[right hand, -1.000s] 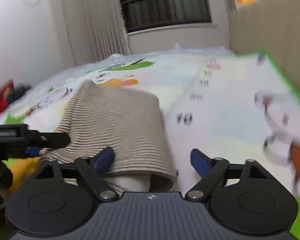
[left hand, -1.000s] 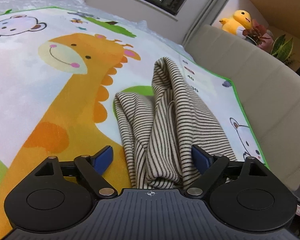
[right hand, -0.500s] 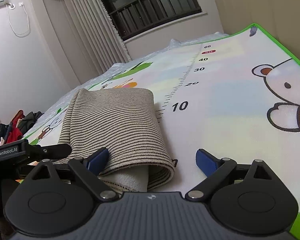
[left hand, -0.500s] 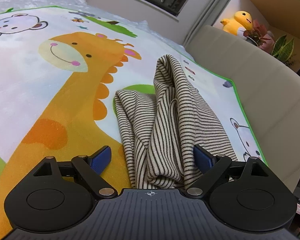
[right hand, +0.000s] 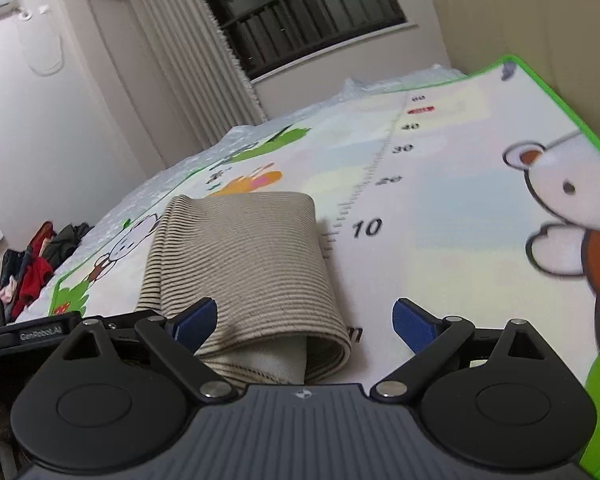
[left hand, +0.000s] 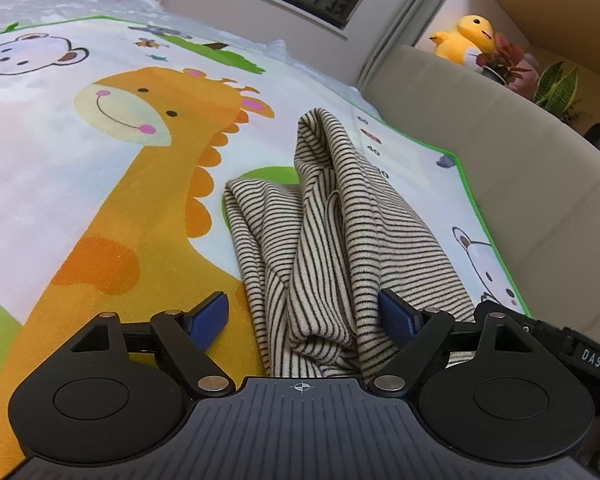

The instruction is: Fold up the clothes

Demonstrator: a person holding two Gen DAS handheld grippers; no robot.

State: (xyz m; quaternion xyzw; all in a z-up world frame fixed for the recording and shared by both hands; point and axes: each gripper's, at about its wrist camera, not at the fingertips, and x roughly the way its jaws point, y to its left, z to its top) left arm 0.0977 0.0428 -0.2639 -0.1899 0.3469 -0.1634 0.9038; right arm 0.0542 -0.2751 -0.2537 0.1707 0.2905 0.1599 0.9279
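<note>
Striped garment [left hand: 324,248] runs lengthwise away, betw closing left fingers [left hand: 208,316]; right fingers [right hand: 414,324] wide.

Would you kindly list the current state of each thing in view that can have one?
striped garment: folded but bunched, lying on the mat
play mat: spread flat
left gripper: jaws closing, cloth between them, left pad clear of it
right gripper: open, garment's near end between the fingers
</note>
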